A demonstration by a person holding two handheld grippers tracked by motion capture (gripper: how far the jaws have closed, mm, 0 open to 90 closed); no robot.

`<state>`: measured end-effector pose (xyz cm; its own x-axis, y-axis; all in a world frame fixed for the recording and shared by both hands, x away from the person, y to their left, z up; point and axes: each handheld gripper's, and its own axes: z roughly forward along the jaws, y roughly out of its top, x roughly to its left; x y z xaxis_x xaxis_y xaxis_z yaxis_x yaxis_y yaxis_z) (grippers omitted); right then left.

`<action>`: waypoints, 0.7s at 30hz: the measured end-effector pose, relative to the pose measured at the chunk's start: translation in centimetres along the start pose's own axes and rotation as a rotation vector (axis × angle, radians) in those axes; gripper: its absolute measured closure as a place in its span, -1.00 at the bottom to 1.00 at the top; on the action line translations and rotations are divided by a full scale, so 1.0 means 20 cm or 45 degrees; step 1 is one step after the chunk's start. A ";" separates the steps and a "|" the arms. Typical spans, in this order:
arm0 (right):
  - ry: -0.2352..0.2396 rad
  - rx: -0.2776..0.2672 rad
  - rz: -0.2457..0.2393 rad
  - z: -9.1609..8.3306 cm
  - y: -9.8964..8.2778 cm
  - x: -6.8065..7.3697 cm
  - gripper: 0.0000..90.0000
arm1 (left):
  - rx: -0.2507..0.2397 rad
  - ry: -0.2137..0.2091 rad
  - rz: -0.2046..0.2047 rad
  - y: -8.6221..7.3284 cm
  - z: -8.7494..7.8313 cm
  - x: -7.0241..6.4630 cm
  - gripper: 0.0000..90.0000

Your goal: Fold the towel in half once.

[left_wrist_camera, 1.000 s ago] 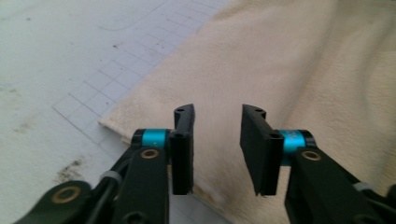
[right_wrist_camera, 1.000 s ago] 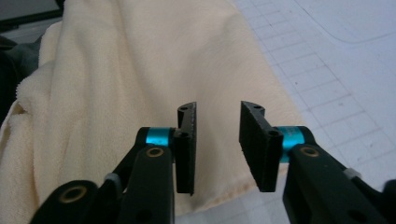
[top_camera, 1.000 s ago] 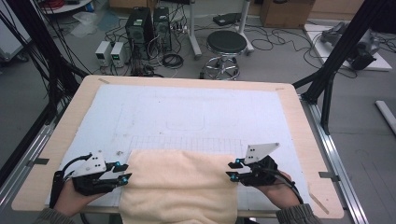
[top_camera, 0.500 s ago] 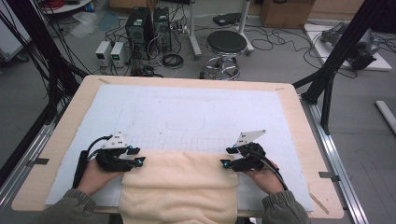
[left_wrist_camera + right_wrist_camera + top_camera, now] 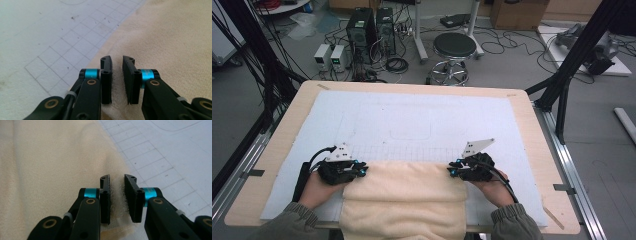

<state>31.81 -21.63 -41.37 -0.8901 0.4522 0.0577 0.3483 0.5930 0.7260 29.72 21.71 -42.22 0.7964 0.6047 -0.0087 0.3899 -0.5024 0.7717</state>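
White gridded mat (image 5: 412,125) covers the table; the folded cream towel (image 5: 404,192) lies at its near edge. I have the left gripper (image 5: 117,80) and right gripper (image 5: 117,198) pinching its far corners, jaws just closing on cloth, ready to lift together.

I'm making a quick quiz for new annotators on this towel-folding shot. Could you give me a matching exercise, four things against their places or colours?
Things:
1. cream towel
2. left claw
3. right claw
4. black stool

Places or colours:
A. on the floor beyond the table's far edge
B. at the towel's right far corner, cloth between its jaws
C. lying folded at the table's near edge
D. at the towel's left far corner, jaws narrow over the cloth

Pairs: 1-C, 2-D, 3-B, 4-A
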 end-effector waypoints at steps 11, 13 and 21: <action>-0.031 -0.057 -0.022 -0.05 0.04 0.01 0.74 | -0.074 0.033 0.002 0.03 -0.06 0.00 0.76; -0.036 -0.067 -0.025 -0.07 0.05 0.01 0.76 | -0.102 0.042 -0.004 0.04 -0.08 0.00 0.77; -0.041 -0.138 -0.072 -0.17 0.08 0.08 0.77 | -0.157 0.044 0.036 0.06 -0.18 -0.05 0.78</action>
<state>29.91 -22.32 -37.79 -0.8970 0.4419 -0.0061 0.2623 0.5435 0.7974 27.65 22.80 -38.99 0.7892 0.6132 0.0344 0.3058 -0.4409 0.8439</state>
